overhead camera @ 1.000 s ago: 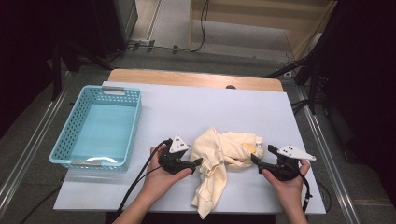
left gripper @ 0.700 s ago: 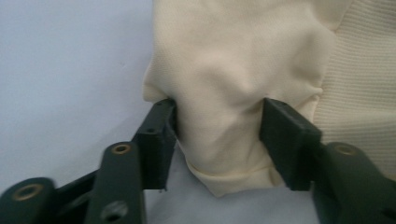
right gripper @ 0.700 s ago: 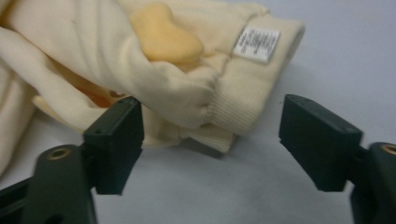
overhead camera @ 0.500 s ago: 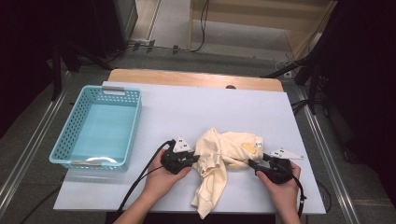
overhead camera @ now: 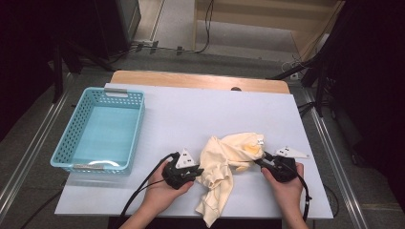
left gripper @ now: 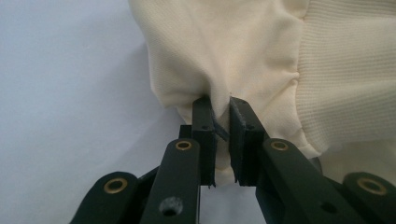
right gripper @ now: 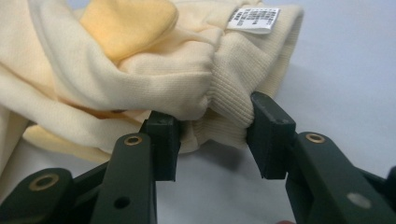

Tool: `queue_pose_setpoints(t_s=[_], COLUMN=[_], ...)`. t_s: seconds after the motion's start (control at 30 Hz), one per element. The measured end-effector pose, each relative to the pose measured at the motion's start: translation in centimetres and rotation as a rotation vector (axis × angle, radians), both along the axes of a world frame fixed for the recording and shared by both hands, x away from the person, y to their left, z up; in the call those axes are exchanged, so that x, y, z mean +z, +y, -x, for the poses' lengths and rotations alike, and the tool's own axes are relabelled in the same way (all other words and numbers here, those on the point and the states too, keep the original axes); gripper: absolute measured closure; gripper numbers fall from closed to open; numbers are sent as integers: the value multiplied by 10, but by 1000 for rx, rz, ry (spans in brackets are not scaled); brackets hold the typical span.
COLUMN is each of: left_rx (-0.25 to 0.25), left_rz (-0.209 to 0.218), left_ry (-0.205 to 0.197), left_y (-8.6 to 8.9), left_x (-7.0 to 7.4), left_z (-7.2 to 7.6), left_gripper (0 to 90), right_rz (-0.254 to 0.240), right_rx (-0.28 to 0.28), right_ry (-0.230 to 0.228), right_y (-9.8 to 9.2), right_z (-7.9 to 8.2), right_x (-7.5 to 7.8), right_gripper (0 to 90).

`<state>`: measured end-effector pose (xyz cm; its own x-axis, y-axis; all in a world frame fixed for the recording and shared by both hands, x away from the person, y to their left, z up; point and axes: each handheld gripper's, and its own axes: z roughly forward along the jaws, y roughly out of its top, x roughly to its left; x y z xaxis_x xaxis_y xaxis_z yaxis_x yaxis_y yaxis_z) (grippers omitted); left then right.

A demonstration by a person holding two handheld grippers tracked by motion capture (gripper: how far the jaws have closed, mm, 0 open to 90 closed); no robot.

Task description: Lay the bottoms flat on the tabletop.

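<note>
Cream garment [overhead camera: 224, 164], crumpled, lies on the white table [overhead camera: 200, 114] between the two grippers.

Left gripper [overhead camera: 195, 171]: jaws have just been closing and now stand nearly together, clamped on a thin pinch of the garment's [left gripper: 243, 60] edge. In the left gripper view the fold rises from between the pads [left gripper: 204, 122] and spreads up and to the right of them; a ribbed band lies to the right of the jaws. Bare table to their left.

Right gripper [overhead camera: 261, 162]: jaws have just been closing, a thick roll of ribbed cuff [right gripper: 233, 88] between them. The right pad [right gripper: 271, 135] touches the ribbing; the left pad [right gripper: 161, 140] sits against the softer fabric's lower edge. Whether they press firmly I cannot tell. White care label [right gripper: 253, 19] lies above the jaws, a yellow patch [right gripper: 126, 23] above and left of them.

Hidden or unclear: label print is too small to read; the garment's type is not decidable from the bunched folds; its lower end is cut off at the bottom of the high view. Blue basket [overhead camera: 76, 143] sits well left of the left gripper.
</note>
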<state>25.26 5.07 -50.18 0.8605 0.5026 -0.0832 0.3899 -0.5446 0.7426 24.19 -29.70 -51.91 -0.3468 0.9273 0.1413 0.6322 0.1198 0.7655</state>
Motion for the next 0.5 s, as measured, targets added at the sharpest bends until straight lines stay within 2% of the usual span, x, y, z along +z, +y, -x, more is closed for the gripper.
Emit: queue_pose_setpoints(t_s=[0.23,0.5], left_rx=[-34,-65], left_rz=[-4,2], left_ry=[-5,4], left_y=[5,6], left_x=[3,2], left_z=[18,32], left_gripper=[821,822], right_rz=[-29,-37], right_rx=[8,31], right_ry=[-20,-35], right_y=[2,9], right_z=[-16,-34], right_x=[3,3], right_gripper=[564,564])
